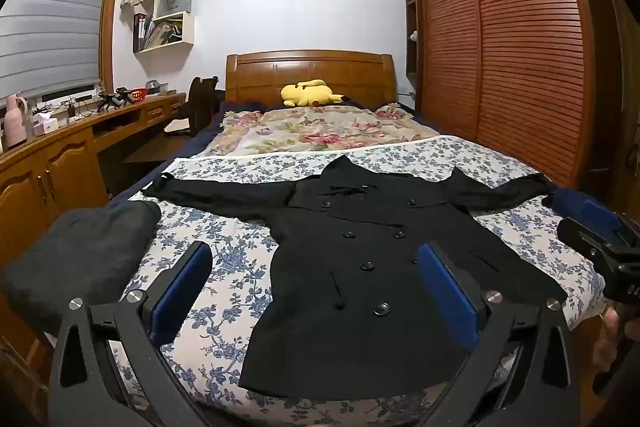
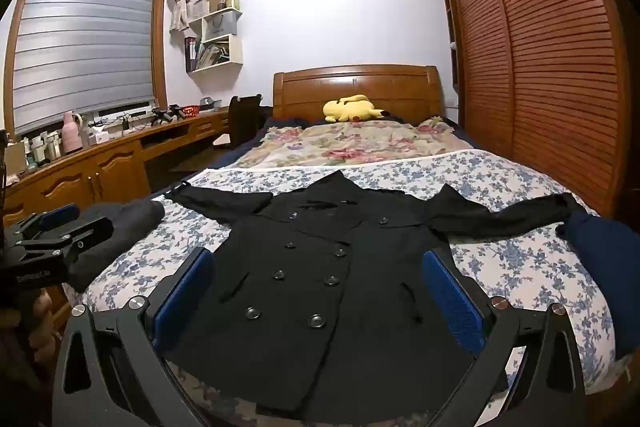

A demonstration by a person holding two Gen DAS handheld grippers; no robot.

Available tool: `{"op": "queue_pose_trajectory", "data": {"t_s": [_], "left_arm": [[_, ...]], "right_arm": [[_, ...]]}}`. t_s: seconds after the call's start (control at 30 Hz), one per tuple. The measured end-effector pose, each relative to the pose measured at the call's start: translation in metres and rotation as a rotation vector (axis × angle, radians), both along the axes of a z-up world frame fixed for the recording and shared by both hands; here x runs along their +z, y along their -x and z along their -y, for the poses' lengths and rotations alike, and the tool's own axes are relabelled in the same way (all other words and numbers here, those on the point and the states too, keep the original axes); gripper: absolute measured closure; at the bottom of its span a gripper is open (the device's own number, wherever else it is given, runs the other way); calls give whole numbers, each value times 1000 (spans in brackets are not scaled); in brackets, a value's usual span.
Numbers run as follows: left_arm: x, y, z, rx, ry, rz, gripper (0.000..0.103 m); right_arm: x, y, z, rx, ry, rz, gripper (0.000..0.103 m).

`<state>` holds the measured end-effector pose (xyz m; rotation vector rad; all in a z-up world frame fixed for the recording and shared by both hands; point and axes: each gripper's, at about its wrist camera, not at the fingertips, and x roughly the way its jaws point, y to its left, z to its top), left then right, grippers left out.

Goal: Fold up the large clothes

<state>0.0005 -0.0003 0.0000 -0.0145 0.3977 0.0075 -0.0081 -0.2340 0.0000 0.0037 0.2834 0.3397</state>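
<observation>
A black double-breasted coat [image 1: 372,259] lies flat, buttoned front up, sleeves spread wide, on the blue-floral bed [image 1: 224,267]. The left hand-held gripper [image 1: 314,291] hovers over the coat's hem with its jaws wide apart and empty; the right hand-held gripper [image 2: 318,295] does likewise. A folded grey garment [image 1: 80,251] rests at the bed's left corner, a navy one [image 2: 600,267] at its right.

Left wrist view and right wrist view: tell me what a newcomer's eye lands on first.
A black double-breasted coat lies flat, front up, sleeves spread wide, on the blue-flowered bedspread. Far behind it, a yellow plush toy rests against the wooden headboard. Both grippers hover open near the coat's hem, blue fingers apart.
</observation>
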Motion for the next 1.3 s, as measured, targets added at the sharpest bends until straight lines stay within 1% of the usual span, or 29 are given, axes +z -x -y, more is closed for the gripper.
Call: {"op": "queue_pose_trajectory", "data": {"t_s": [0.27, 0.3, 0.47, 0.57, 0.77, 1.3], "left_arm": [[0, -6, 1, 21, -1, 5, 0], [1, 1, 0, 5, 8, 10, 0], [1, 0, -2, 3, 14, 7, 0], [-2, 0, -6, 1, 11, 12, 0], [-1, 6, -2, 1, -2, 21, 0], [1, 7, 1, -3, -3, 23, 0]], "right_arm": [[0, -1, -2, 2, 6, -7, 0], [0, -1, -2, 3, 6, -7, 0], [-2, 1, -2, 3, 6, -3, 0], [0, 0, -1, 0, 4, -7, 0], [-1, -1, -1, -1, 3, -8, 0], [-1, 1, 0, 0, -2, -7, 0]]}}
